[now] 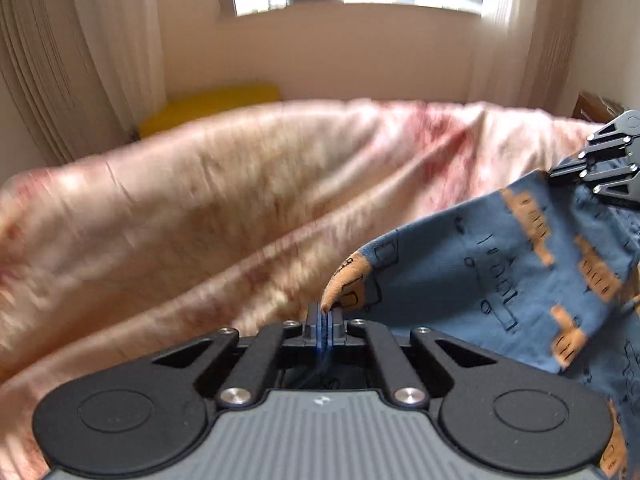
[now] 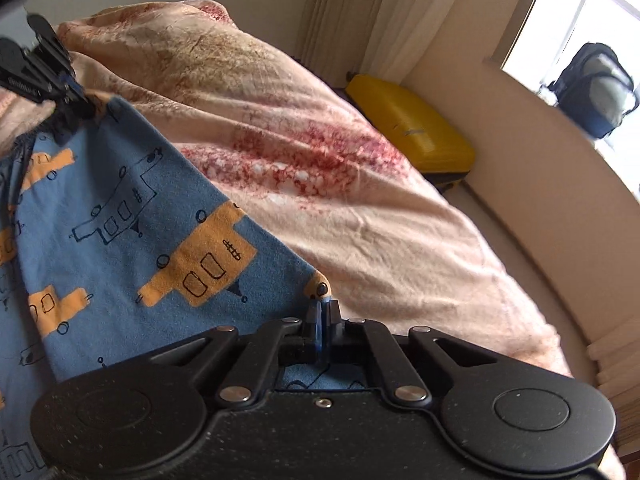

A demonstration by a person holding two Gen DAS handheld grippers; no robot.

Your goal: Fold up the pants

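The pants [image 1: 500, 264] are blue with orange and outlined vehicle prints. They hang stretched between my two grippers above the bed. My left gripper [image 1: 325, 312] is shut on one corner of the pants. My right gripper [image 2: 323, 308] is shut on another corner of the pants [image 2: 132, 220]. The right gripper also shows at the right edge of the left wrist view [image 1: 568, 174], pinching the cloth. The left gripper shows at the upper left of the right wrist view [image 2: 78, 98], also pinching the cloth.
A pink and red blanket [image 1: 224, 200] covers the bed [image 2: 360, 184] under the pants. A yellow suitcase [image 2: 412, 128] lies on the floor beside the bed. Curtains [image 1: 80, 60] and a window ledge with a dark bag [image 2: 596, 88] stand behind.
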